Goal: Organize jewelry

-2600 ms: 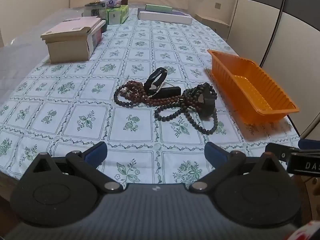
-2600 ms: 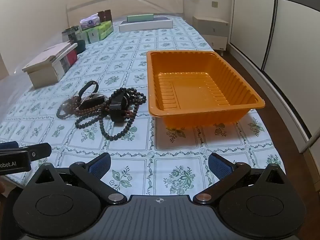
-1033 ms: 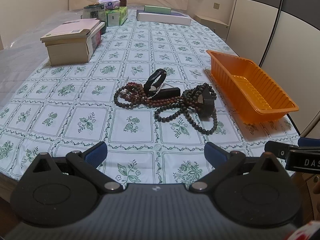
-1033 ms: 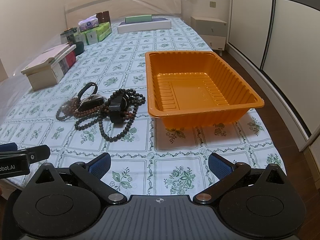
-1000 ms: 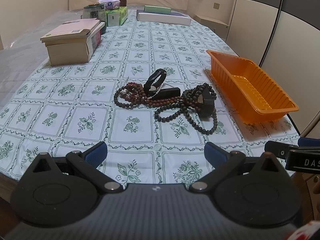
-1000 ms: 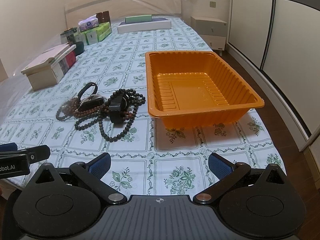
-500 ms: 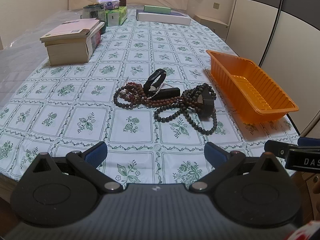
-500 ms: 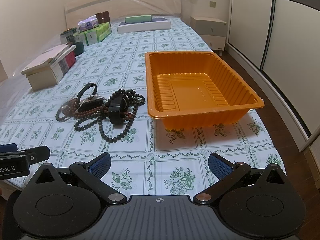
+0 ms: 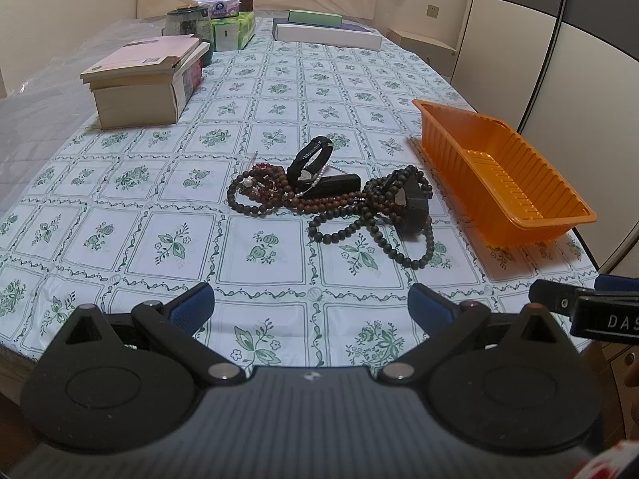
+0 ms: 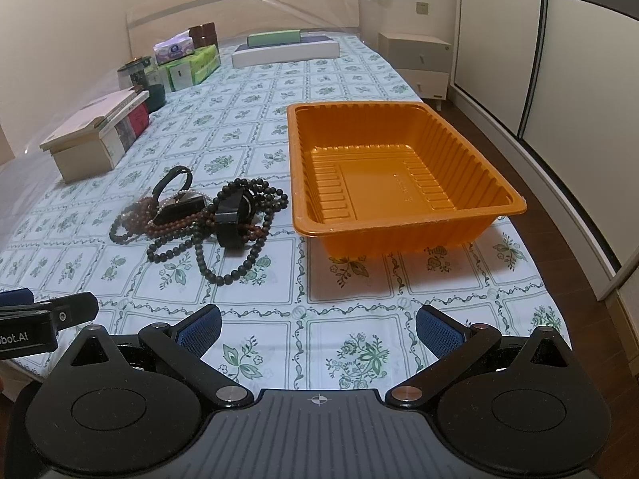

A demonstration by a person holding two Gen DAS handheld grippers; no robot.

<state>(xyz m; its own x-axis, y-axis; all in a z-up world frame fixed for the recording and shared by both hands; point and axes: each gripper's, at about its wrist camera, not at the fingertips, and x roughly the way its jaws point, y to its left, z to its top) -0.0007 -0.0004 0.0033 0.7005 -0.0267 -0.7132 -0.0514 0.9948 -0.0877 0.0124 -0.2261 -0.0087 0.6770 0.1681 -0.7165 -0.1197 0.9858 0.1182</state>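
Observation:
A tangle of dark and reddish bead necklaces with black bangles lies mid-table on the floral tablecloth. To its right stands an empty orange plastic tray. My left gripper hovers open over the near table edge, well short of the pile. My right gripper is open too, near the front edge, in front of the tray. Neither holds anything. Each gripper's side shows at the edge of the other's view.
A stack of books sits at the left. Tissue packs, a jar and flat boxes stand at the far end. A wardrobe and a nightstand flank the right side.
Both views have shifted only slightly; the grippers stay open and the jewelry and tray lie where they were.

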